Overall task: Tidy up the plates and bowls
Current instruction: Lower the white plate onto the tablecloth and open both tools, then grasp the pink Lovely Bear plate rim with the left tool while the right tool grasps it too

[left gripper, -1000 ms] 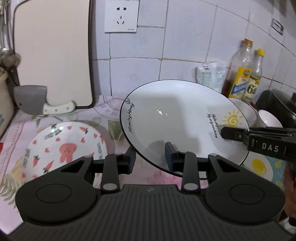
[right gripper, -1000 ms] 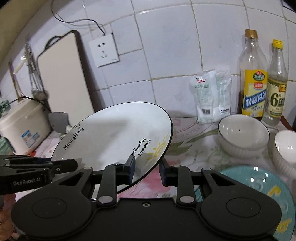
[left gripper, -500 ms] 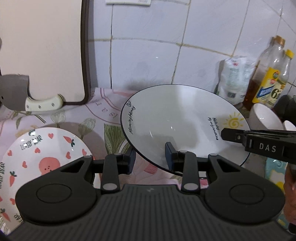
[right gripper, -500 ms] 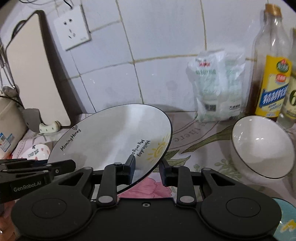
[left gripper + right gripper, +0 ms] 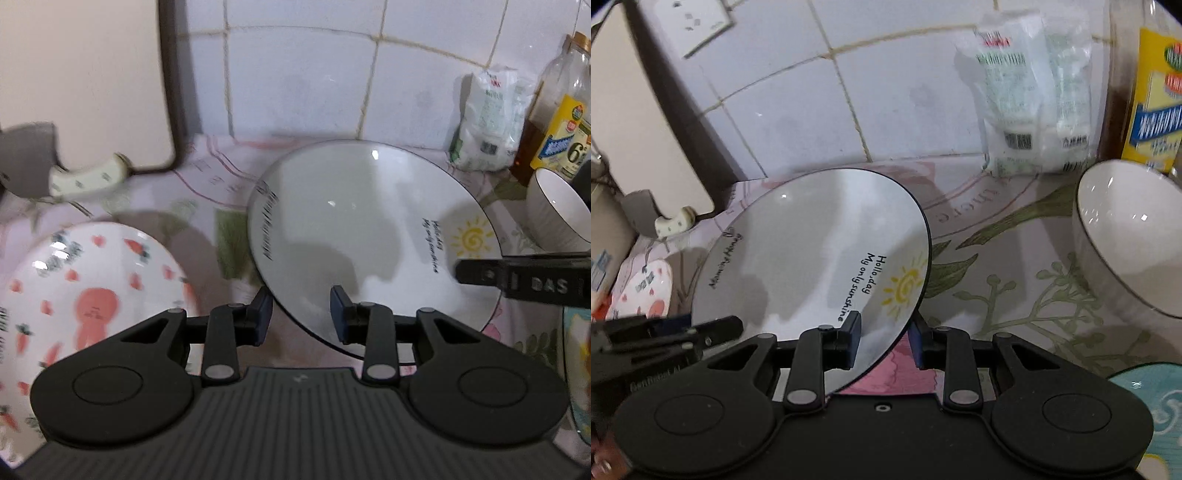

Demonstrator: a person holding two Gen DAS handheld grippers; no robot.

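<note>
Above the floral counter cloth (image 5: 1015, 258), the sunshine plate (image 5: 369, 229) hangs tilted, rim pinched on opposite sides by the left gripper (image 5: 301, 317) and right gripper (image 5: 884, 338), presumably to share its weight. It sits between the strawberry plate (image 5: 92, 280) and white bowl (image 5: 1126, 240), seemingly awaiting placement.

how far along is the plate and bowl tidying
Nothing looks stacked yet. In hand: both tools, left tool and right tool, grip the sun plate by its rim. Left: the carrot plate, the white bowl and a teal plate lie apart.
</note>
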